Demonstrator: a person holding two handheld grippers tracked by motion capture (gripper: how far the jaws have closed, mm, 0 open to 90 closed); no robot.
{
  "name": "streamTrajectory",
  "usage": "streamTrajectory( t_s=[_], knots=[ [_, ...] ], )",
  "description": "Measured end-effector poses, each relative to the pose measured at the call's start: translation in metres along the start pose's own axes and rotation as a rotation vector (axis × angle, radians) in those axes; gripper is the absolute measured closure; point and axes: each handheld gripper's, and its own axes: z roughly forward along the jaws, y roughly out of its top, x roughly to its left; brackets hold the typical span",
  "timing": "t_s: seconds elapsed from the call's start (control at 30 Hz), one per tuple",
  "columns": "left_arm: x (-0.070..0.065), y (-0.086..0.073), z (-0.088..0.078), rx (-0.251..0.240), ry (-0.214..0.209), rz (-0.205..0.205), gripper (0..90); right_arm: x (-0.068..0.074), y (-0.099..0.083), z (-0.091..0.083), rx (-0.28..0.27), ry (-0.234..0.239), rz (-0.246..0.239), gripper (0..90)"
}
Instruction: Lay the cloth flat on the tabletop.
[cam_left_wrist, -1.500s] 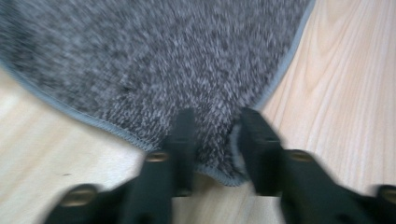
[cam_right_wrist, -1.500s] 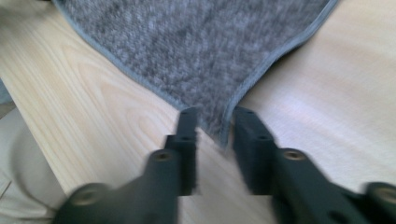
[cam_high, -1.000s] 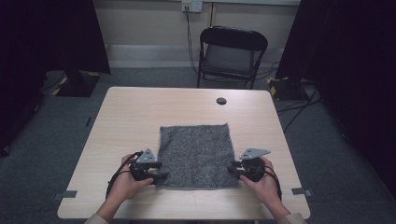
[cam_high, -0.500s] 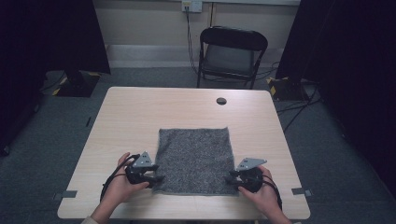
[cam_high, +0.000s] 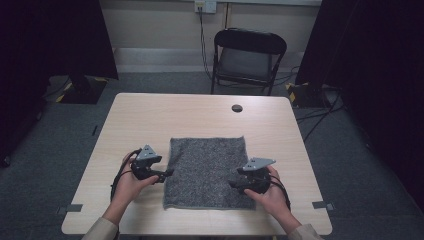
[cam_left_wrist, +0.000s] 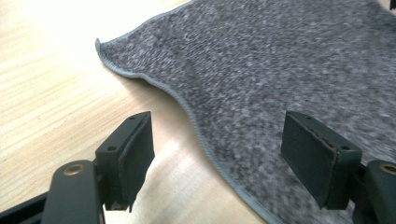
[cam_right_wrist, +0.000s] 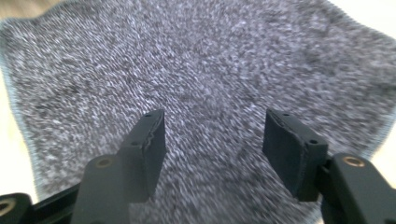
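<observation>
A grey speckled cloth (cam_high: 207, 172) lies flat on the light wooden table (cam_high: 150, 120), close to its near edge. At the cloth's left edge my left gripper (cam_high: 167, 173) is open; its jaws have just been opening. In the left gripper view the cloth (cam_left_wrist: 280, 60) shows a wavy hem running between the jaws of the left gripper (cam_left_wrist: 217, 158), unpinched. My right gripper (cam_high: 232, 184) hovers over the cloth's near right part, open, its jaws also just opening. Beneath the right gripper (cam_right_wrist: 212, 149) the cloth (cam_right_wrist: 187, 60) lies free.
A small dark round spot (cam_high: 237, 108) sits at the table's far side. A black folding chair (cam_high: 247, 55) stands behind the table. Grey tape tabs (cam_high: 74, 208) mark the near corners. Bare wood lies left, right and beyond the cloth.
Both grippers have opened and let go of the cloth's near side. The left hand has moved farther up the left edge; the right hand has shifted inward over the cloth.
</observation>
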Motion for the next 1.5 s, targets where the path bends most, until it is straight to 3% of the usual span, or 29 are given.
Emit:
streamTrajectory(
  t_s=[0.17,0.2,0.4,0.57,0.8,0.9,1.0,1.2,1.5],
  knots=[
    [0.004,0.003,0.007,0.006,-0.009,0.006,23.8,0.009,0.001,0.009,0.017,0.021,-0.030,37.5],
    [0.006,0.005,0.007,0.009,-0.009,0.015,23.4,0.014,0.006,0.009,0.007,0.041,-0.032,37.2],
    [0.018,0.020,0.016,0.012,0.010,-0.013,23.6,0.040,0.029,0.025,-0.013,0.129,-0.066,36.4],
    [0.029,0.033,0.025,-0.010,0.028,-0.039,28.2,0.061,0.044,0.041,-0.026,0.176,-0.109,37.1],
    [0.047,0.038,0.036,0.014,0.047,-0.056,35.3,0.089,0.057,0.062,-0.017,0.251,-0.178,38.9],
    [0.051,0.037,0.043,0.043,0.060,-0.032,36.5,0.095,0.060,0.071,-0.004,0.255,-0.195,39.1],
    [0.053,0.037,0.047,0.031,0.068,-0.027,37.7,0.099,0.063,0.079,0.007,0.253,-0.214,39.2],
    [0.062,0.039,0.057,0.027,0.068,-0.049,39.0,0.115,0.070,0.093,0.006,0.312,-0.210,41.1],
    [0.069,0.040,0.065,0.023,0.100,-0.014,45.4,0.126,0.072,0.104,0.006,0.336,-0.236,43.3]
  ],
)
